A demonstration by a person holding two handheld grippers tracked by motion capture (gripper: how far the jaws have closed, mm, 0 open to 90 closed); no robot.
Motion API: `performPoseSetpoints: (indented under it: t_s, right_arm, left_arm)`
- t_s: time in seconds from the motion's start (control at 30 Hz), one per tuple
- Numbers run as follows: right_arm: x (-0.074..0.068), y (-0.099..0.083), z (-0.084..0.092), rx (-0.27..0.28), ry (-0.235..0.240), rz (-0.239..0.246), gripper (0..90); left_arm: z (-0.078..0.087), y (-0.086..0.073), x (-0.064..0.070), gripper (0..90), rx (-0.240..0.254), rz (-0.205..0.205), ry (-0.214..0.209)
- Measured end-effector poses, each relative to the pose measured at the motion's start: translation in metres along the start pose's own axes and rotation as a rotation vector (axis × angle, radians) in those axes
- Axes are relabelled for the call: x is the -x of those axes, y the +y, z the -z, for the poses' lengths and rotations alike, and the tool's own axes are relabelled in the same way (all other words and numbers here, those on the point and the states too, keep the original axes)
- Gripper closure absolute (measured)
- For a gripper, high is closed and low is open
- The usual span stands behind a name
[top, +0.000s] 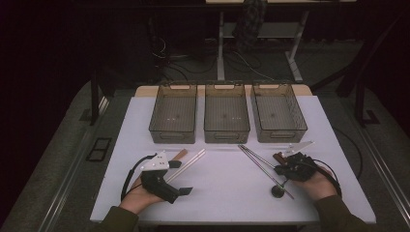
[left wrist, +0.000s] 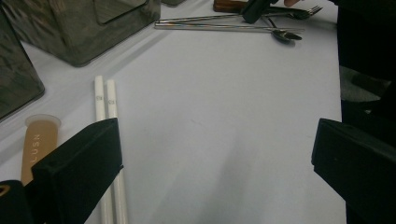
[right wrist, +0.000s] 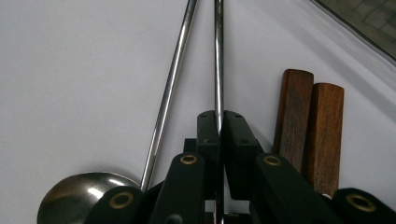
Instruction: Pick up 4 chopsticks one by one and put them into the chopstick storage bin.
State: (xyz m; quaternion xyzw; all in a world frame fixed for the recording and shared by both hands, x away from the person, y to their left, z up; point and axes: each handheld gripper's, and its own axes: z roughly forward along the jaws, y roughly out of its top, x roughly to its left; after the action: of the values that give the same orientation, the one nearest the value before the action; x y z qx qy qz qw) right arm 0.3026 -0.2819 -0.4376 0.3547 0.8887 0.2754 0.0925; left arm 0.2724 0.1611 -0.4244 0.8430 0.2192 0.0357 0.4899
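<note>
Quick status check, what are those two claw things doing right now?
Right gripper shut on a thin metal rod, likely a fork handle. Left gripper open over bare table. Spoon and two wooden handles lie close beside the grip.

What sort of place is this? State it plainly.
Probably a lab recording bench: a white table with three smoky plastic bins in a row, cutlery laid out, cables on the dark floor behind.

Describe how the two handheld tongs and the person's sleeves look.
Both tongs, left and right, are black, with blocky jaws. Brass-coloured rivets mark the right one's linkage. Each carries a pale grey three-cornered plate and trails a black cable. The sleeves are dark olive.
</note>
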Motion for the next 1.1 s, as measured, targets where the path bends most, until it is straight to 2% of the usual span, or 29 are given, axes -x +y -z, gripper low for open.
performPoseSetpoints:
  t_s: [0.17,0.63,1.1]
  right_arm:
    - [0.0,0.0,0.003,0.015,0.036,-0.007,85.1]
    - [0.003,0.0,0.016,0.075,0.058,-0.009,85.1]
    - [0.0,0.004,0.028,0.132,0.089,-0.015,85.1]
  left_arm:
    - [0.0,0.0,0.0,0.5,0.001,0.0,0.0]
    - [0.0,0.0,0.0,0.5,-0.001,-0.004,-0.002]
    - [-0.002,-0.003,-0.004,0.5,-0.003,-0.021,0.026]
